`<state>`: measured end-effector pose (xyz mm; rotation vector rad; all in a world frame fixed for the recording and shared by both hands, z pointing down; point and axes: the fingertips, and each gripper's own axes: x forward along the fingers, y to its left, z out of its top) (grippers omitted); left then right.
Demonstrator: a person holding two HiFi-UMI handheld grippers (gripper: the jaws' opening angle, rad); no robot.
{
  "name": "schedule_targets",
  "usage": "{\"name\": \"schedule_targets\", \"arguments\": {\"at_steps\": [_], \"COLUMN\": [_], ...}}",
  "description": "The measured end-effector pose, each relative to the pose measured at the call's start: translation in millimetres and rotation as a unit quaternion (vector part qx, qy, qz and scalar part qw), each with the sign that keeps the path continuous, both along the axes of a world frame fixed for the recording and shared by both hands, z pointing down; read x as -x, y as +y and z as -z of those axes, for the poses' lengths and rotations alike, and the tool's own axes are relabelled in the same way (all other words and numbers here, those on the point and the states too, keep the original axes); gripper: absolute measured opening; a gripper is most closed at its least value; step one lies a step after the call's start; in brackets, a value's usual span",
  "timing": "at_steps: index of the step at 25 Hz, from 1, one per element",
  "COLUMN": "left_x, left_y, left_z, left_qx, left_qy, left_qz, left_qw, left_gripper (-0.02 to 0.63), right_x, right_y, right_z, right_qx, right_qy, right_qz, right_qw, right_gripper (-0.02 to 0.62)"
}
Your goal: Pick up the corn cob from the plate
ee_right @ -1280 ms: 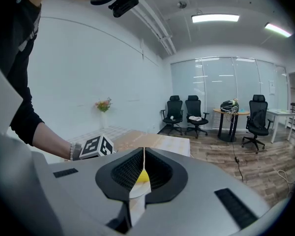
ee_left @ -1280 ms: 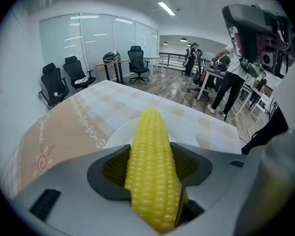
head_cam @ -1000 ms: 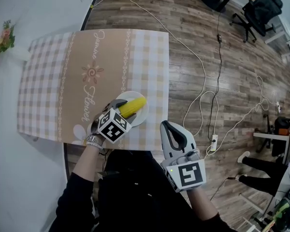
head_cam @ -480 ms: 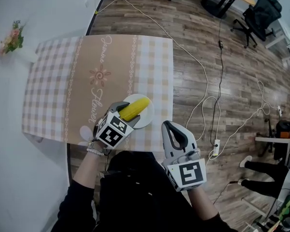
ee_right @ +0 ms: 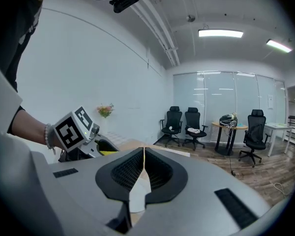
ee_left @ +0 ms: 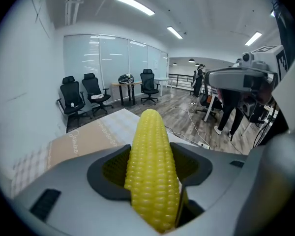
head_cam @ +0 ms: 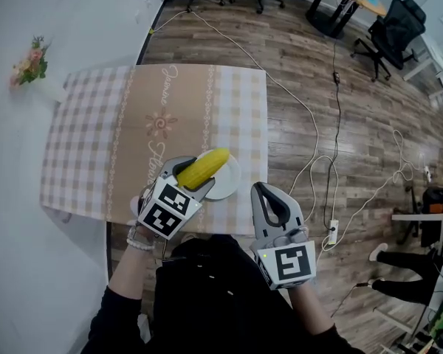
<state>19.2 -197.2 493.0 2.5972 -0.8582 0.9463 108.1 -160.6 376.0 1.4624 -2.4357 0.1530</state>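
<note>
Seen from the head camera, a vase of flowers (head_cam: 31, 61) stands far left of the plate. A checked beige tablecloth (head_cam: 88, 146) covers the table; its plain tan centre band carries cursive lettering and a flower motif, too small to read for sure.

The left gripper (head_cam: 188, 174), grey plastic with a cube of black-and-white square markers, is clamped on the corn (head_cam: 204, 167). The yellow cob slants over the left edge of the round white plate (head_cam: 227, 186), tip pointing up and right. The left gripper view adds detail: ribbed black pads grip the cob's sides, its rows of kernels run away from the camera, and the tablecloth lies behind it.

Right of the plate, off the table, the right gripper (head_cam: 272, 205) has its jaws pressed together, with nothing between them. Only its own view shows the left cube (ee_right: 73, 127) side-on.

Further right, cables (head_cam: 310, 124) trail across the plank floor towards black office chairs (head_cam: 395, 17).
</note>
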Motion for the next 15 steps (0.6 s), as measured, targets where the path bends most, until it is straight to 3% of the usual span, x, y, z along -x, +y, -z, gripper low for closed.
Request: {"name": "schedule_targets", "arguments": {"at_steps": [15], "left_x": [26.4], "left_y": [15.9], "left_z": [108.6], "left_qx": [-0.104], "left_qy": [0.020], "left_qz": [0.026], "left_qw": [0.9940], "left_gripper": [0.259], "right_x": [7.6], "right_y": [0.6], "right_z": [23.8], "right_qx": [-0.032], "right_qy": [0.005], "right_qz": [-0.009], "right_qw": [0.999], "right_gripper": [0.044]}}
